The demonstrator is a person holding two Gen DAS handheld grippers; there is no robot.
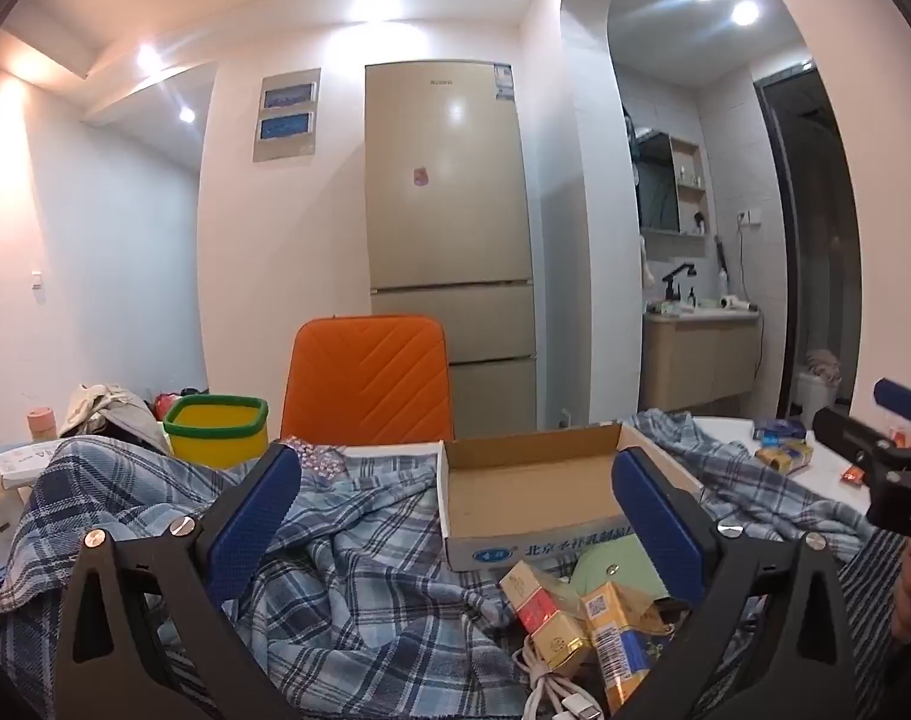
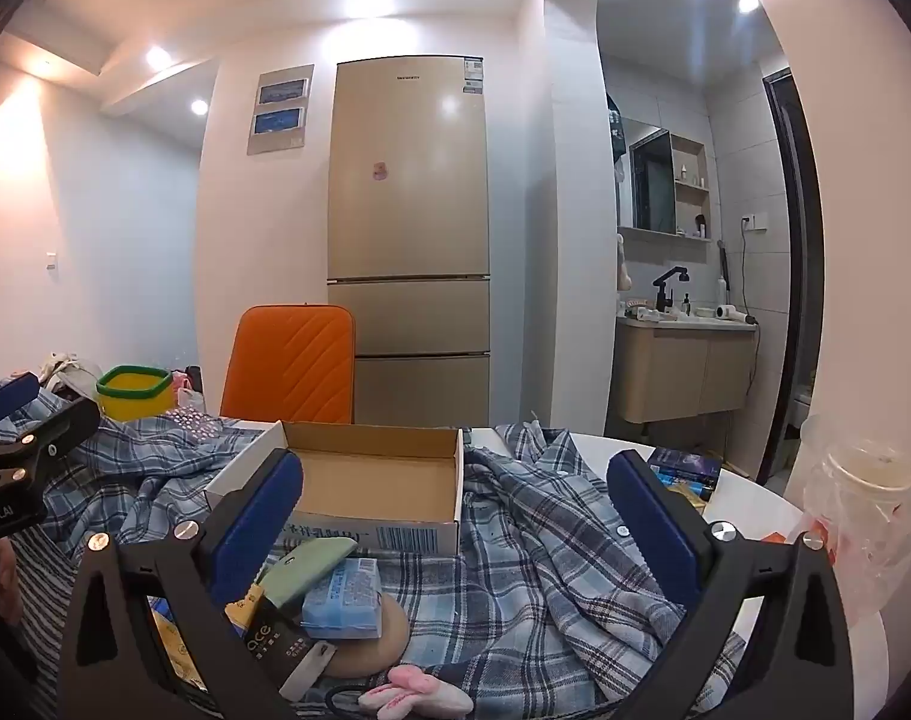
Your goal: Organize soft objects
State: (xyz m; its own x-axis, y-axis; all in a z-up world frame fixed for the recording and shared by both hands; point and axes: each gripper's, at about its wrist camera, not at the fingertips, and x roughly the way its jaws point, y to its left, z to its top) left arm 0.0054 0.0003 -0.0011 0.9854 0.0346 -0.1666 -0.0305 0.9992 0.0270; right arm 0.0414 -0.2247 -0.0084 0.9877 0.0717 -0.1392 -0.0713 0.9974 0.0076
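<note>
Right now both grippers hang wide apart with nothing between their blue pads. From the left wrist view, the left gripper frames the middle of the frame, and straight ahead sits an open cardboard box, resting on a rumpled blue plaid shirt that spreads across the white worktop. Low and right of centre, just in front of the box, there's a jumble: a red and gold carton, a pale green pouch and a white cable. Upper left of the cloth, a yellow tub with a green rim stands beside an orange chair back, with a beige fridge behind. Over in the right wrist view, the right gripper likewise stands spread, the same box just beyond its left pad, more plaid cloth bunched centre and right. At the lower left of that frame, a blue tissue pack lies on a round tan pad, touching the green pouch, and a pink and white plush toy sits at the bottom edge. A clear plastic jar stands at far right.
</note>
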